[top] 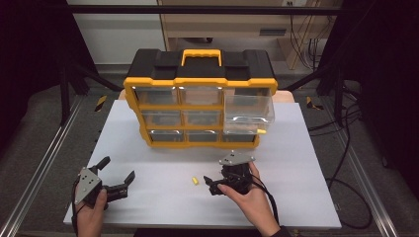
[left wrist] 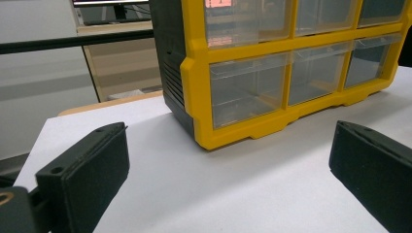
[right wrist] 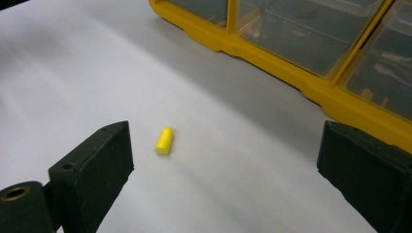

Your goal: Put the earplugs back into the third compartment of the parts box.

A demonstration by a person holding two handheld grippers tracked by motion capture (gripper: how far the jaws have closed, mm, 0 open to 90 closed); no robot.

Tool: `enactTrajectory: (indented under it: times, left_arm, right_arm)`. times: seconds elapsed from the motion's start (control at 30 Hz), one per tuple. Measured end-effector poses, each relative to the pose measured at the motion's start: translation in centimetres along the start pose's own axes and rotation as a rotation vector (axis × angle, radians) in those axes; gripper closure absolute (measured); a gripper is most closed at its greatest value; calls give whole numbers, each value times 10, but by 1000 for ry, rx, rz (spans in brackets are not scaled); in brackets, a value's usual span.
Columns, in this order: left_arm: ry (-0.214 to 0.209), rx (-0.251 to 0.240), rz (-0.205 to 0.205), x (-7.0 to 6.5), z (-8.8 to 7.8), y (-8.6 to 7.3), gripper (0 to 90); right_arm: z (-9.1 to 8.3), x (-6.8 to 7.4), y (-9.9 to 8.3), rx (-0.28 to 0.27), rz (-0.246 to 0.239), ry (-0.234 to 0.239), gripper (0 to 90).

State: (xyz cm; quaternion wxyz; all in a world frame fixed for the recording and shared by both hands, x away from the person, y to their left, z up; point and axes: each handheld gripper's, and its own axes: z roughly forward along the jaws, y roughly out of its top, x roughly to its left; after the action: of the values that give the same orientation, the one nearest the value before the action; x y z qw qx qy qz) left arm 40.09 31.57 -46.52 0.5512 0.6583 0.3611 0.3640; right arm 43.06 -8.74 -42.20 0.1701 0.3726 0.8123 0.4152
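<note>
A: High view, surface and room?
B: White counter (top: 163, 163) on a metal-rail frame, grey floor around it, dark surroundings, pale wooden furniture and cables at the back. At the far middle stands a yellow-and-black drawer organizer (top: 199, 98) with a yellow carry handle (top: 201, 55); its clear right-hand drawer (top: 248, 114) is pulled out toward the person.

A: Loose items?
B: One small yellow cylinder (top: 195, 180) lying on bare counter, near side, well clear of the organizer. A second small yellow piece (top: 261, 131) sits by the front lip of the open drawer.

A: Grippers there?
B: Left gripper (top: 117, 170) at the near left corner, jaws spread wide, holding nothing. Right gripper (top: 210, 183) just right of the cylinder, aimed at it; nothing lies between them.

A: Left gripper view?
B: Both jaws wide apart over bare counter. Ahead stand the organizer's (left wrist: 291, 73) left corner, its black side and its closed clear drawers.

A: Right gripper view?
B: Jaws wide, empty. The cylinder (right wrist: 164, 141) lies on its side between them, just beside the left jaw, not touching. The organizer's yellow base (right wrist: 291, 73) crosses the upper right, with small parts dimly seen inside its drawers.
</note>
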Motion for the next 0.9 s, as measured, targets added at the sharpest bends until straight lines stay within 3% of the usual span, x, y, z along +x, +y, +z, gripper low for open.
enactTrajectory:
  times: [0.27,0.4,0.5,0.63,0.9]
  left_arm:
    - [0,1,2,1,0,0,6]
    - [2,3,6,1,1,0,5]
    - [6,2,2,2,0,0,6]
    - [7,5,1,3,0,-1,6]
    - [3,9,9,1,2,0,6]
  right_arm:
    - [13,4,2,27,-6,6,68]
    - [19,4,5,21,17,3,74]
    - [25,5,7,29,34,22,75]
    - [35,9,13,37,12,38,73]
    - [50,17,21,25,21,68,66]
